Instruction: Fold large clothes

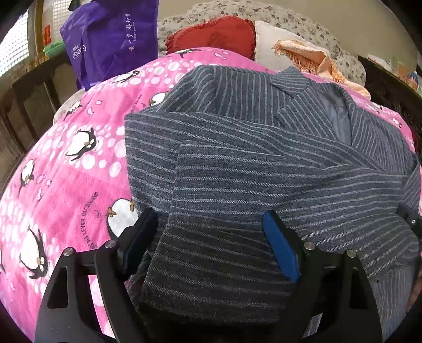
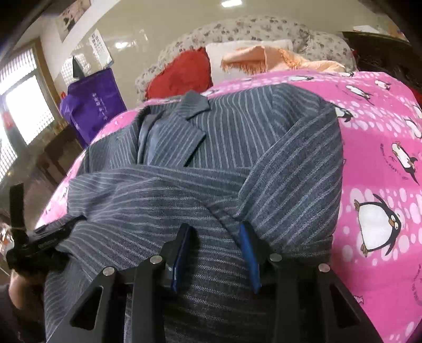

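Observation:
A grey pinstriped jacket [image 1: 250, 163] lies front-up on a pink penguin blanket [image 1: 66, 184], collar [image 1: 298, 84] towards the pillows. Both sleeves are folded across its chest. My left gripper [image 1: 208, 215] hovers over the jacket's lower left part, open wide, its blue pads clear of the cloth. In the right wrist view the jacket [image 2: 211, 163] fills the middle. There my right gripper [image 2: 216, 227] stands narrowly open above the crossed sleeves, near a cuff edge, with no fold visibly pinched. The left gripper [image 2: 39, 242] shows at that view's left edge, held by a hand [image 2: 18, 290].
At the head of the bed lie a red cushion [image 1: 216, 34], an orange fringed cloth [image 1: 303, 52] and floral bedding [image 1: 263, 13]. A purple bag [image 1: 110, 42] stands at the back left beside dark wooden furniture [image 1: 31, 100]. Bare blanket [image 2: 382, 158] flanks the jacket.

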The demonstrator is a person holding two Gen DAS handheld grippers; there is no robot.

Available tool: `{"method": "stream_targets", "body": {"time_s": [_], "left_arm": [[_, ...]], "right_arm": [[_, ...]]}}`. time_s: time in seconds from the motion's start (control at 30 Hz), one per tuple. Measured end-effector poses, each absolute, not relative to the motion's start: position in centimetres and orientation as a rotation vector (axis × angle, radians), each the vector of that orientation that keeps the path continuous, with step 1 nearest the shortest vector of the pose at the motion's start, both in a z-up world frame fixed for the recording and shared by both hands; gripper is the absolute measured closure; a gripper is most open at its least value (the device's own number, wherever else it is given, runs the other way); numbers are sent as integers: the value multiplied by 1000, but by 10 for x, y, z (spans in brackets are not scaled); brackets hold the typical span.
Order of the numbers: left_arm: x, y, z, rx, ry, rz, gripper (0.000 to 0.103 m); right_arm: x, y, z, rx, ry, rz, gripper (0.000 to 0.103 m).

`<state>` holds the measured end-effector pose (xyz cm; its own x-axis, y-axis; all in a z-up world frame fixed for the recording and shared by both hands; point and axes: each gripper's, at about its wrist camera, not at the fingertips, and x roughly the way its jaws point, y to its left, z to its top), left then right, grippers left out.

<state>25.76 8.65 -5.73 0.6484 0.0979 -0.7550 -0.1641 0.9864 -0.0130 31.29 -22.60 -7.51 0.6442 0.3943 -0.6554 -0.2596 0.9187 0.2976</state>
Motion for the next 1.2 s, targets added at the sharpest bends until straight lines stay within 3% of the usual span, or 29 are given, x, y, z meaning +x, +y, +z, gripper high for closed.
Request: {"method": "stream_targets", "body": {"time_s": [0.3,0.4,0.57,0.73,0.87,1.2], "left_arm": [[257,83,-65,-100,857,144,15],[256,83,-65,-101,855,143,15],[237,87,-46,-61,891,68,15],[156,119,-12,-23,863,-51,15],[93,142,-28,18,920,-6,15],[0,141,-63,-12,973,-30,15]], "right_arm": [[298,-226,-55,136,817,330,65],[248,-222,-31,77,801,426,65],[161,-233,-63,-47,1085,604,64],[88,-273,-59,-51,1008,523,61],[75,-296,-60,182,946,466,38],[56,-275,-79,310,1002,578,32]]}}
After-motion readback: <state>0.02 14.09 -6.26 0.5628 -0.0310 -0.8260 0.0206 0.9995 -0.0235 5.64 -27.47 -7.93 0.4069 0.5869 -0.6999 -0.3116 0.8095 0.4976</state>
